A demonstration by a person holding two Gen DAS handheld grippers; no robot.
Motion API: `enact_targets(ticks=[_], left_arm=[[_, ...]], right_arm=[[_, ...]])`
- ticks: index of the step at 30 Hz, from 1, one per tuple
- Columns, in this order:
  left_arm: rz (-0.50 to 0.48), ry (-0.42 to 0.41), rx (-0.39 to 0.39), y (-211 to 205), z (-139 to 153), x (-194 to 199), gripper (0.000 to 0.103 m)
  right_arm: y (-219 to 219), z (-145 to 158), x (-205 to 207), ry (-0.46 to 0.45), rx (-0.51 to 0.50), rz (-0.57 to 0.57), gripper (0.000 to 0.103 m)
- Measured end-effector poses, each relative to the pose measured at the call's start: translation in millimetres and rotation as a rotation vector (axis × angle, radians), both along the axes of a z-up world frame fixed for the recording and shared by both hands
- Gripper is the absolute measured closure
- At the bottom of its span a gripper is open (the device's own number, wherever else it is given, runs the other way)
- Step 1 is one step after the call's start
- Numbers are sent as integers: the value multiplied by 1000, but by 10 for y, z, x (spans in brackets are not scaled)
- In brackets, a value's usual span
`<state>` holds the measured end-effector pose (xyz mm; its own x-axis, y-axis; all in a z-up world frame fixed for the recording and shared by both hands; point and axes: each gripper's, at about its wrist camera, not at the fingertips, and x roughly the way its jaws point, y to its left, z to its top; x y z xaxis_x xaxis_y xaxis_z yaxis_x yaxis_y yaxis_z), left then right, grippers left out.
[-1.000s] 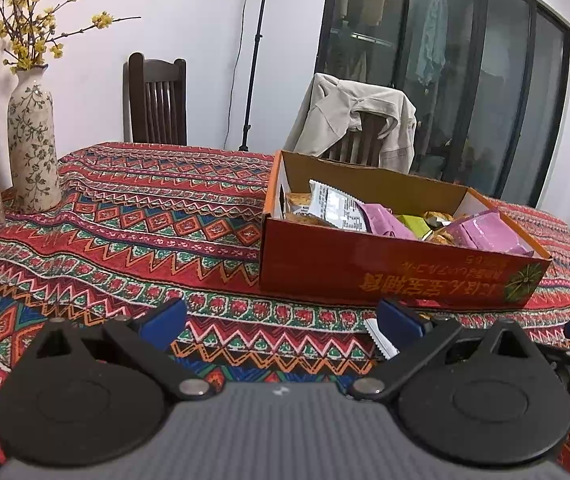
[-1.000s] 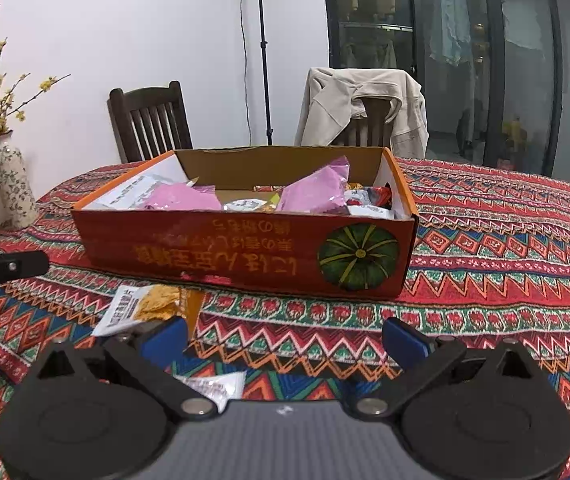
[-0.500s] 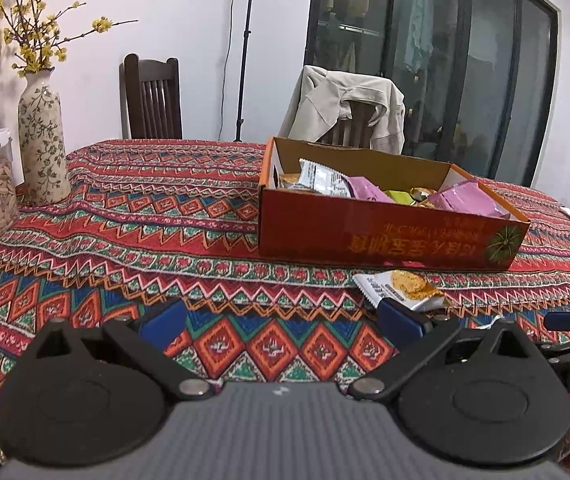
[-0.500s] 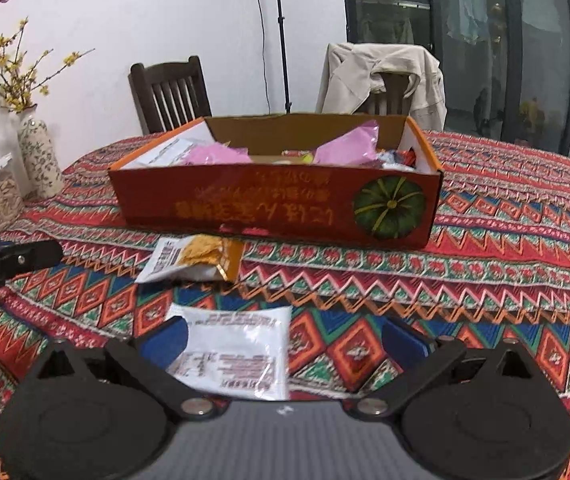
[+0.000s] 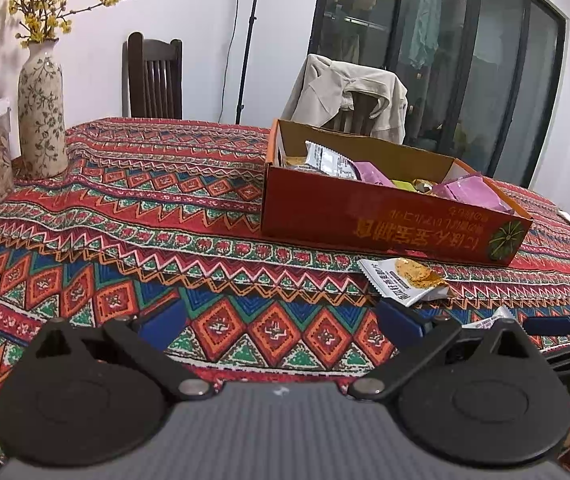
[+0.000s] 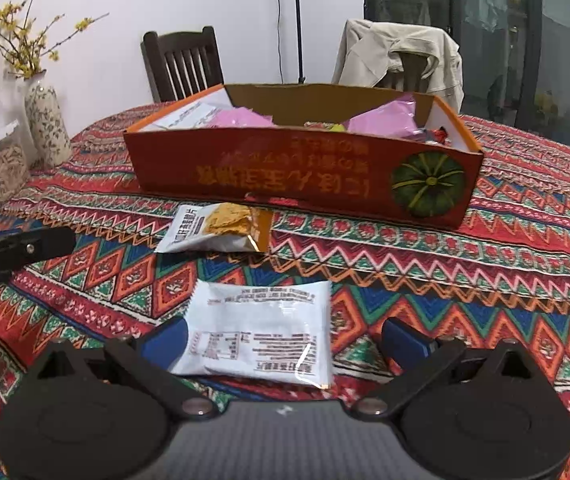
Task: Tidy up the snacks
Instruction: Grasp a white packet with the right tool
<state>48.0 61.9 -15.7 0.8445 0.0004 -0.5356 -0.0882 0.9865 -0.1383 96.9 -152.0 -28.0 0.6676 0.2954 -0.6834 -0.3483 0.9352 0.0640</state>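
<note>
Two packets lie loose on the desk (image 6: 525, 240), outside the red carton (image 6: 305, 176) that already holds several snacks. The white packet (image 6: 261, 332) lies flat, printed back up, directly ahead of your right gripper (image 6: 285, 340), its near-left corner against the left blue finger. The orange-and-white biscuit packet (image 6: 217, 228) lies between it and the carton's front wall, just short of that wall.

Right gripper: fingers spread wide, nothing held. Left gripper (image 5: 281, 320): fingers likewise wide and empty, over bare patterned cloth, with the biscuit packet (image 5: 403, 280) ahead and to its right.

Step in hand, in my judgement: picking up the white packet with your right gripper.

- The packet is thin and flat on cloth. Tip the fingers down and take it by one edge, not across its face.
- Centre it first; it sits left of the midline between your fingers.
- Close gently. The film looks slippery and the contents may crush.
- Avoid pinching the tablecloth with it; whether the far edge is lifted enough to catch cannot be judged from this low angle.
- Keep your left gripper clear of the right's path.
</note>
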Motion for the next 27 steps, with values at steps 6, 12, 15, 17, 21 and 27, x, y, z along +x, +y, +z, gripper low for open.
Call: enact_targets(ticks=[6, 12, 15, 17, 21, 27], left_arm=[[2, 8, -10, 15, -15, 16, 0], [7, 15, -8, 16, -26, 26, 0], [9, 20, -10, 22, -30, 35, 0], [10, 21, -10, 24, -33, 33, 0], [12, 27, -9, 25, -39, 40, 0], [15, 34, 9, -18, -5, 60, 0]], right_arm=[[132, -19, 6, -26, -37, 34, 5], [130, 12, -77, -56, -32, 57, 23], [120, 15, -86, -60, -27, 55, 25], [115, 21, -97, -66, -24, 58, 29], [82, 62, -124, -84, -10, 60, 61], [-14, 139, -167, -111, 38, 69, 78]])
